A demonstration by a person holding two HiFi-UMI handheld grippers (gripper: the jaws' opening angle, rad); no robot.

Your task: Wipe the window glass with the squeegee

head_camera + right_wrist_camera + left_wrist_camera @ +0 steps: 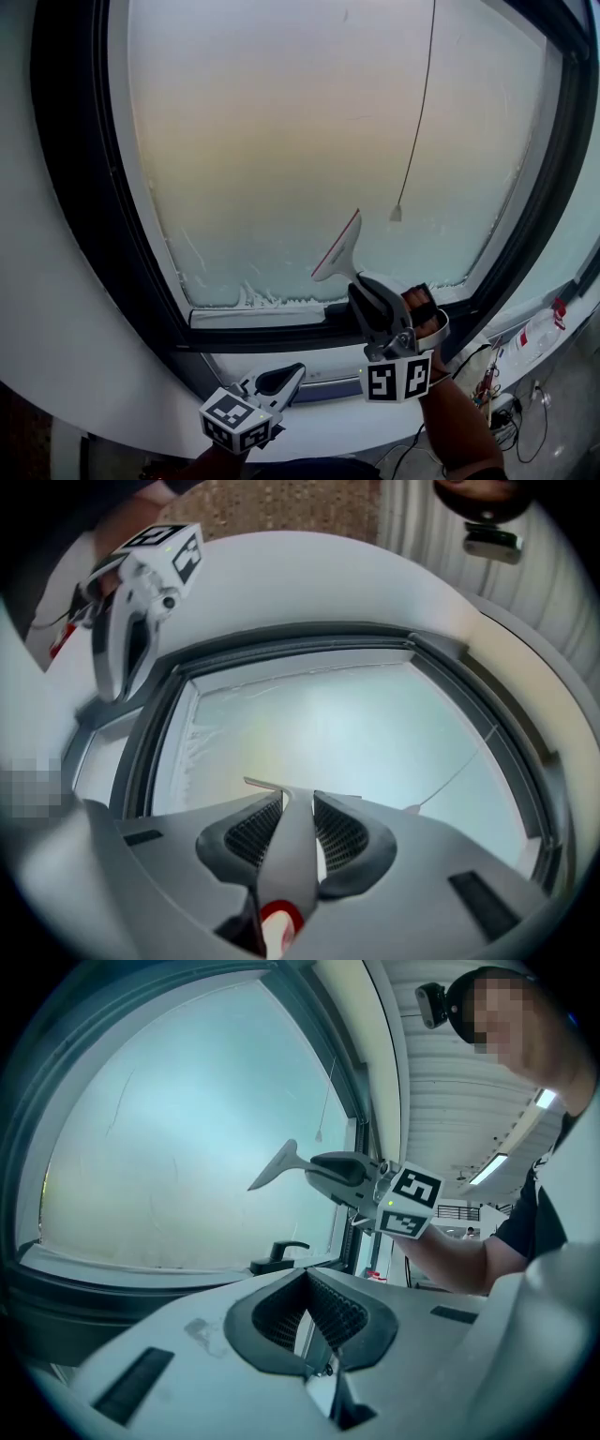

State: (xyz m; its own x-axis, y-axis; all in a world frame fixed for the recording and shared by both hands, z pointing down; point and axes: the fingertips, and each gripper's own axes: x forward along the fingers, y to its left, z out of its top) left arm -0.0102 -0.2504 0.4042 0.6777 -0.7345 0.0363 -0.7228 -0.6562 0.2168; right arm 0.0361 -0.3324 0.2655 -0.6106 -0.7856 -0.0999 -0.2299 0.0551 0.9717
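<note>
While the right gripper (367, 292) clamps its jaws firmly on the grey handle of the squeegee (336, 247), a person faces the window glass (309, 141), clouded across its width and marked by streaky white residue (248, 298) along its bottom edge. The red-edged blade sits low on the pane, right of centre and on a slant, just above the dark frame (84, 187) and to the left of the pull on a hanging cord (417, 112). No view settles whether the rubber is actually touching the glass. In the right gripper view the handle runs straight out between the two ribbed pads, with the squeegee's head well beyond the fingertips and turned toward the pane. The left gripper (281, 379) waits low beside the sill, its jaws closed together on nothing, well apart from the tool. A clean wipe here probably calls for laying the blade's full length flat on the glass, pressing evenly and drawing it in one steady stroke that overlaps the last cleared strip. The grip should stay tight enough that the handle cannot twist, and the blade should steer clear of the cord.
</note>
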